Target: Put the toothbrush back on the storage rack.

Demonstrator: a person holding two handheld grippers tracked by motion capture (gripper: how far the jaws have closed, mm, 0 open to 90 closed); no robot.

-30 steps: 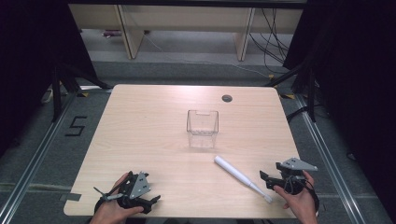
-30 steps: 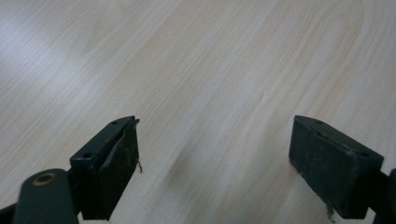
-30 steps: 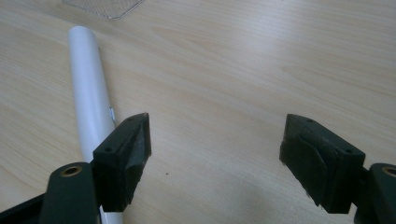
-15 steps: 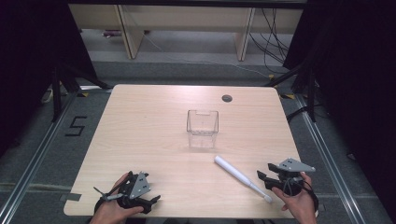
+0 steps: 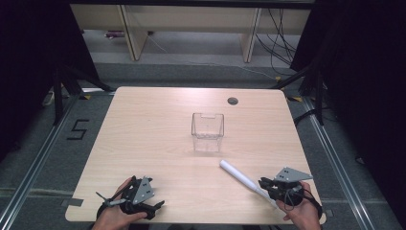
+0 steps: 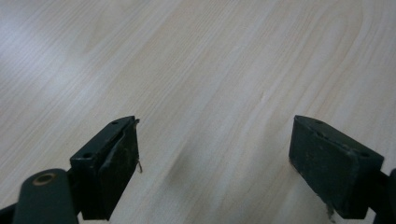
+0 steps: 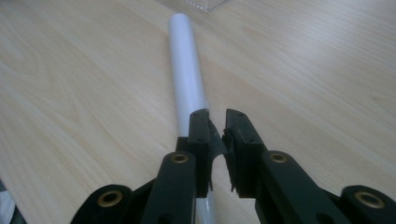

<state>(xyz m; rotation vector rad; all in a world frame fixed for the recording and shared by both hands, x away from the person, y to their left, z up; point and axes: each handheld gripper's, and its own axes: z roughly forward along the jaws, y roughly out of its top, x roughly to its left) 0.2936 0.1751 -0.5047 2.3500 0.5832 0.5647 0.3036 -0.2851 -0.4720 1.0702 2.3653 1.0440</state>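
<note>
The right gripper [image 7: 215, 128] has just been closing, and its jaws now pinch the narrow handle end of a white tube-like object [image 7: 186, 74], which lies flat on the wooden table [image 5: 158, 124]. In the high view, the right gripper [image 5: 268, 184] sits at the near right corner of the table, with the white tube-like object [image 5: 237, 173] running diagonally away from it toward a clear plastic container [image 5: 208, 132] at the table's centre.

The left gripper [image 6: 215, 154] stands with jaws spread wide over bare wood, nothing between them. In the high view it rests at the near left edge [image 5: 143, 203], well apart from the tube.

Progress, as judged: the grasp is made; lifting and placement, probably into the container, remain.

Limits: the jaws cover the pinched end, so its shape is unclear. The container appears empty, though its transparent walls make this hard to confirm.
</note>
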